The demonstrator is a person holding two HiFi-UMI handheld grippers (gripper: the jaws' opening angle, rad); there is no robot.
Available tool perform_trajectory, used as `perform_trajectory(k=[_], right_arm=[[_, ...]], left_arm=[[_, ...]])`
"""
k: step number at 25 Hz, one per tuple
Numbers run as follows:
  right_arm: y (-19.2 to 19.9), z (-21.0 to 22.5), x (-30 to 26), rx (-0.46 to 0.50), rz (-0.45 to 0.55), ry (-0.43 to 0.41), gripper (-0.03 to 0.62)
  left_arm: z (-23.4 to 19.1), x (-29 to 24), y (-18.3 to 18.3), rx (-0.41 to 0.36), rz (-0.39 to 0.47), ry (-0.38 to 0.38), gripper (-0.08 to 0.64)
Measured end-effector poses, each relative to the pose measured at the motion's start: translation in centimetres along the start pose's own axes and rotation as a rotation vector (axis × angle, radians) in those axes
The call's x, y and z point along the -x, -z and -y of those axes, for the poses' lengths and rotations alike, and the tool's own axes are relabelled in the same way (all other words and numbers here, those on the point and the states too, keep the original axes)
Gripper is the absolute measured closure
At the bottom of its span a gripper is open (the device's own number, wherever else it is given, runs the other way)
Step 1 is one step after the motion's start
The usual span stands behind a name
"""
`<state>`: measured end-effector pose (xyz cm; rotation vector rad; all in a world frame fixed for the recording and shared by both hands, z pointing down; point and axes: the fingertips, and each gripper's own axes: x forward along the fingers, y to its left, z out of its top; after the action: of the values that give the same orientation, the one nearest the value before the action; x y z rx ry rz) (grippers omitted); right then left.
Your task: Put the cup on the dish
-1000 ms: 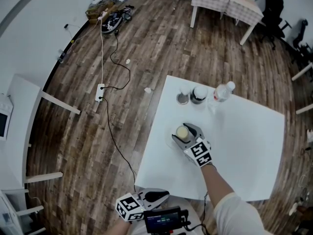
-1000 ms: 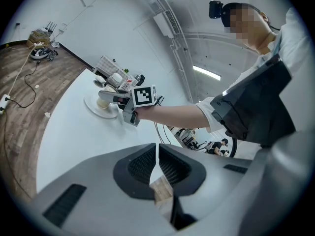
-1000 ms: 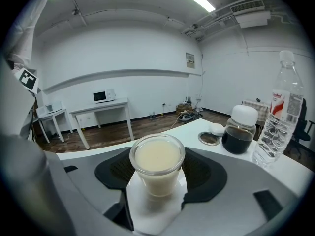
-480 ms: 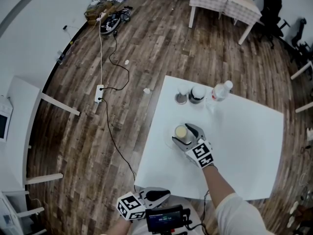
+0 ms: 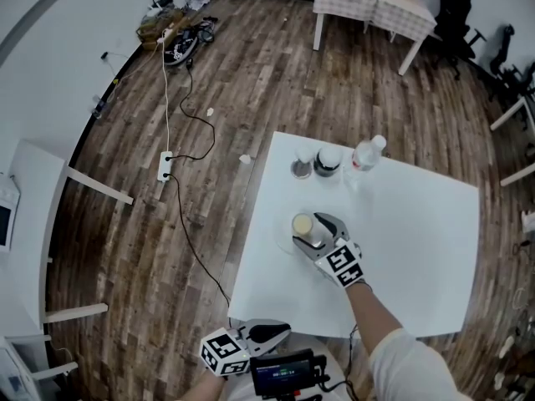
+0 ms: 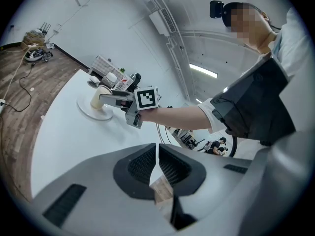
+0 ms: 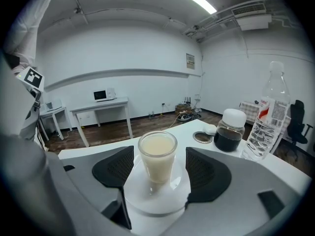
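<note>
A clear cup (image 7: 157,156) of cream-coloured liquid stands upright on a white dish (image 7: 157,200) near the left side of the white table (image 5: 418,249). My right gripper (image 7: 160,173) is open, one pad on each side of the cup with a gap at both. From above, the right gripper (image 5: 313,230) straddles the cup (image 5: 303,224). My left gripper (image 6: 157,156) is shut on nothing, low below the table's near edge (image 5: 251,341). The left gripper view shows the cup (image 6: 101,96) on the dish (image 6: 91,113).
Behind the cup stand a dark jar with a white lid (image 7: 229,131), a clear water bottle (image 7: 266,117) and a small round lid (image 7: 202,137). A cable and a power strip (image 5: 165,165) lie on the wooden floor, left of the table.
The head view has shifted slightly. The cup stays on the dish and the right gripper stays around it. The left gripper has not moved.
</note>
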<state>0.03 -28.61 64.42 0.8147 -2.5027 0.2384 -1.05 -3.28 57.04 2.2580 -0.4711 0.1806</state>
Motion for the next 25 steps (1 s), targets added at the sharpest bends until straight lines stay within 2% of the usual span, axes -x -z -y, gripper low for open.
perform_trajectory(k=[19,20,23,25], right_arm=[[0.0,-1.2,2.8,-0.003,0.006,0.012,0.265],[-0.1,-1.3,3.1,-0.002,0.008,0.015,0.278],[-0.3,-1.5,4.0,-0.001,0.019,0.034,0.407],[-0.4,-1.7,4.5,0.002,0.026,0.044,0.463]], left_arm=[[1.1,-0.1,-0.3,-0.032,0.011,0.006,0.541],[1.2,-0.1,-0.2,-0.034,0.011,0.007,0.541],[1.5,-0.2,-0.3,-0.042,0.01,0.009,0.541],[1.6,-0.2,-0.4,-0.046,0.007,0.008,0.541]])
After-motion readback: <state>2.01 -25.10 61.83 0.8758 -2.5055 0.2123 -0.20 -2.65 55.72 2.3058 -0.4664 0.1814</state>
